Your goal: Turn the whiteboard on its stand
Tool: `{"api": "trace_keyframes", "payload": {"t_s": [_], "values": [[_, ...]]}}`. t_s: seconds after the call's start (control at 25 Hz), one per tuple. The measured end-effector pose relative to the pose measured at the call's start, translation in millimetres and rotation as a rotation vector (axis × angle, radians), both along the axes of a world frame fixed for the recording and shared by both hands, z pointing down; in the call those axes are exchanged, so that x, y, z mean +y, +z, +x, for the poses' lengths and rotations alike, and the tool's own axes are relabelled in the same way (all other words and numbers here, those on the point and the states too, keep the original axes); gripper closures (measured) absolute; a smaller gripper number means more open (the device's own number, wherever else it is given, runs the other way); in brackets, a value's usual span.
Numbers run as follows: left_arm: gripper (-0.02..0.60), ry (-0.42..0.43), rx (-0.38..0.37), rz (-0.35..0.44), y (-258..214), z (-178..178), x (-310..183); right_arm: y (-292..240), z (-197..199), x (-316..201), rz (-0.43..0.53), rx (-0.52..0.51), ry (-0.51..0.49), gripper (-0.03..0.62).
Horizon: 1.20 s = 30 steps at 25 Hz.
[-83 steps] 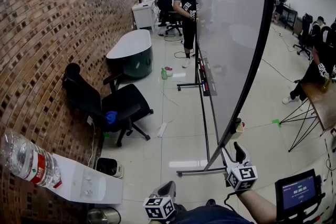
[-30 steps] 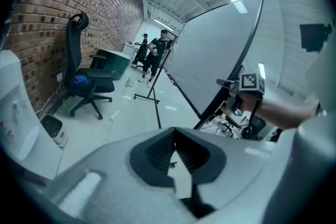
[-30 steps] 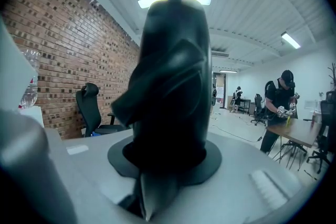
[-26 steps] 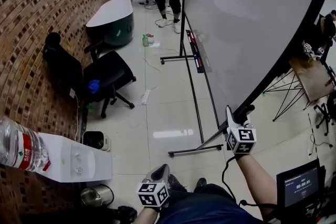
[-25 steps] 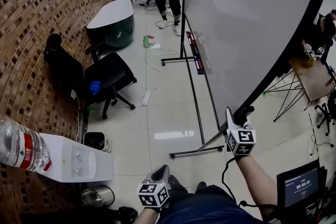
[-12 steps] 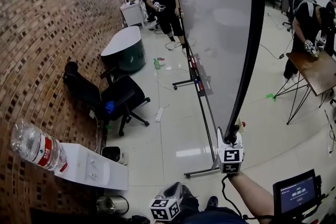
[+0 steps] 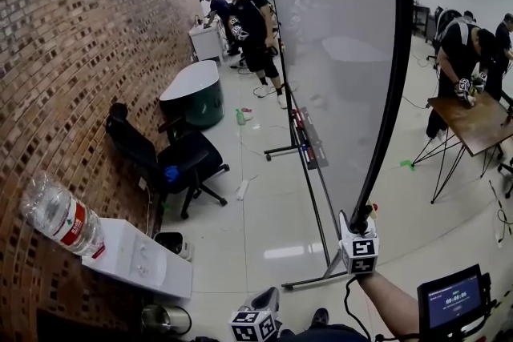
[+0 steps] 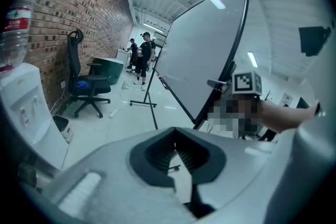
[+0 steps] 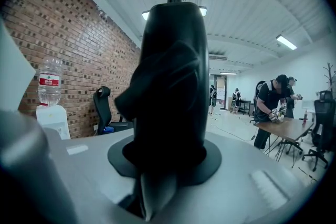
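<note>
The whiteboard (image 7: 337, 52) showed me a pale grey face inside a black frame. The brick wall (image 7: 80, 76) was red-brown with lighter mortar lines. My right claw (image 7: 360, 219) and left claw (image 7: 266, 299) each carried a white cube printed with black square markers. The office chair (image 7: 192, 156) was black, with a bright blue thing (image 7: 171, 172) on its seat. The water bottle (image 7: 60, 216) was clear with a red label, and the dispenser (image 7: 148, 262) was white. The far surface (image 7: 473, 124) was brown.
</note>
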<state>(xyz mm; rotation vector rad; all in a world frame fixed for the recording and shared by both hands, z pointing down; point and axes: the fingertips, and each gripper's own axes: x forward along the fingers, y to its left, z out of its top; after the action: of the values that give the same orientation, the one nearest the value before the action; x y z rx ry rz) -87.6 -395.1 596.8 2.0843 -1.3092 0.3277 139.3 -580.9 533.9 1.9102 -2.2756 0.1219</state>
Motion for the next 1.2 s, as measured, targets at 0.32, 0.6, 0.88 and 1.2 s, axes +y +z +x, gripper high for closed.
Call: {"api": "trace_keyframes", "payload": {"t_s": [0.32, 0.6, 0.88, 1.2], "values": [[0.575, -0.038, 0.067, -0.048, 44.4, -31.7, 65.6, 7.9, 17.1, 23.1, -0.003, -0.009, -0.006, 0.473], [0.575, -0.064, 0.051, -0.033, 36.2, -53.6, 97.2, 7.4, -22.2, 57.6, -0.013, -0.028, 0.005, 0.469], [0.575, -0.144, -0.014, 0.001, 15.8, -52.4, 129.6, 0.3, -51.9, 99.4, 0.002, -0.043, 0.031, 0.467], [0.575, -0.199, -0.071, -0.07, 25.8, -46.5, 208.4, 1.2, -60.1, 154.0, 0.027, -0.086, -0.01, 0.453]]}}
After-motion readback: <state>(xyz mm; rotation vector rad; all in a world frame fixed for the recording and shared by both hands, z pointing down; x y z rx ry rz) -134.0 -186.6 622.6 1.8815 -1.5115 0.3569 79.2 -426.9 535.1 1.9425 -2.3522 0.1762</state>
